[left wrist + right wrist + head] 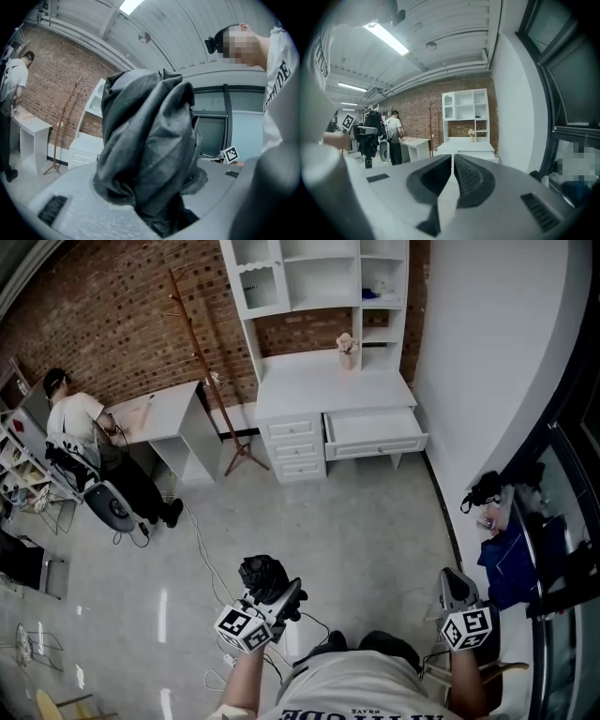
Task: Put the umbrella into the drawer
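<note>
A folded black umbrella (263,574) is bundled between the jaws of my left gripper (274,594), low in the head view. In the left gripper view its dark crumpled fabric (149,150) fills the middle and hides the jaws, which are shut on it. My right gripper (456,585) hangs at the lower right with its jaws shut and nothing between them (453,161). The white desk (333,388) stands far ahead against the brick wall, with its wide drawer (375,433) pulled open. Grey floor lies between me and the desk.
A person (80,427) stands at a white table (164,413) on the left, beside a rolling chair (112,505). A wooden coat rack (208,371) stands left of the desk. Cables (202,549) trail over the floor. Bags (502,521) lie by the glass wall on the right.
</note>
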